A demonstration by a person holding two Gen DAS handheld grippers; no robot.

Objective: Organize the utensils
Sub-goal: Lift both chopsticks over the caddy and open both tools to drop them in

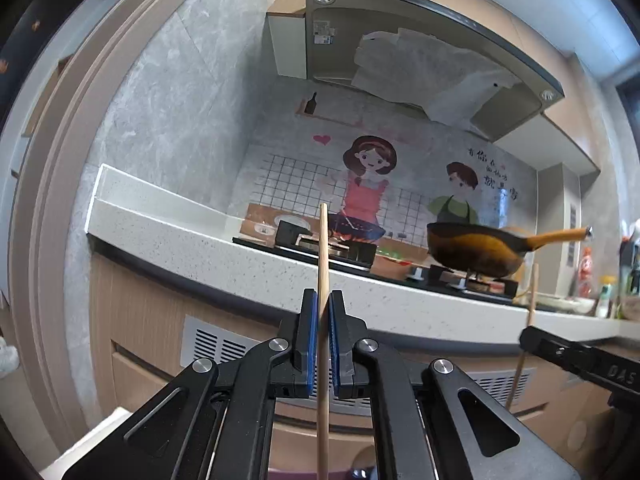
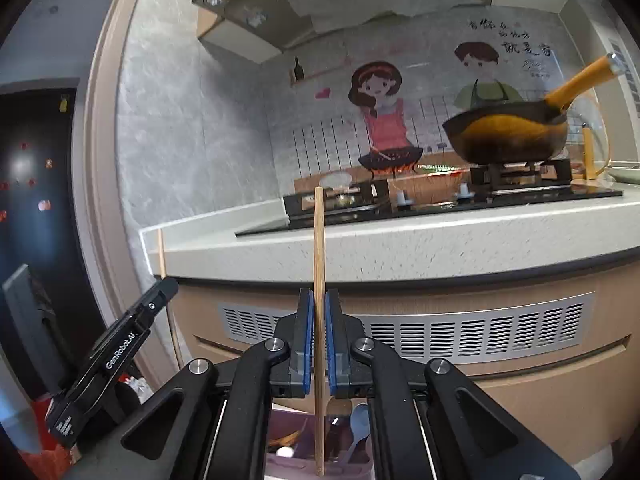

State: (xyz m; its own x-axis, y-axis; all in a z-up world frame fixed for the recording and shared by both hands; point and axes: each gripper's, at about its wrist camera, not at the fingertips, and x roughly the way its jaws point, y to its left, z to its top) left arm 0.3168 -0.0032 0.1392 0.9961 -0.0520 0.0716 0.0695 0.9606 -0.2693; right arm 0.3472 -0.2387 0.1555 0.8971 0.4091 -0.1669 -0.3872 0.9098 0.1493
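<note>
My left gripper [image 1: 323, 300] is shut on a pale wooden chopstick [image 1: 323, 248] that stands upright between its blue pads. My right gripper [image 2: 319, 298] is shut on a second wooden chopstick [image 2: 319, 240], also upright. Each gripper shows in the other's view: the right one at the right edge of the left wrist view [image 1: 532, 338] with its chopstick [image 1: 533, 284], the left one at the lower left of the right wrist view [image 2: 164, 284] with its chopstick [image 2: 161, 252]. Below the right gripper a pinkish utensil holder [image 2: 288, 464] holds spoons [image 2: 358, 420].
A white speckled counter [image 2: 400, 248] with a gas hob [image 2: 440, 200] stands ahead, and a dark wok [image 2: 508, 132] with an orange handle sits on the right burner. Below are wooden cabinet fronts with a vent grille [image 2: 460, 328]. A range hood [image 1: 420, 48] hangs above.
</note>
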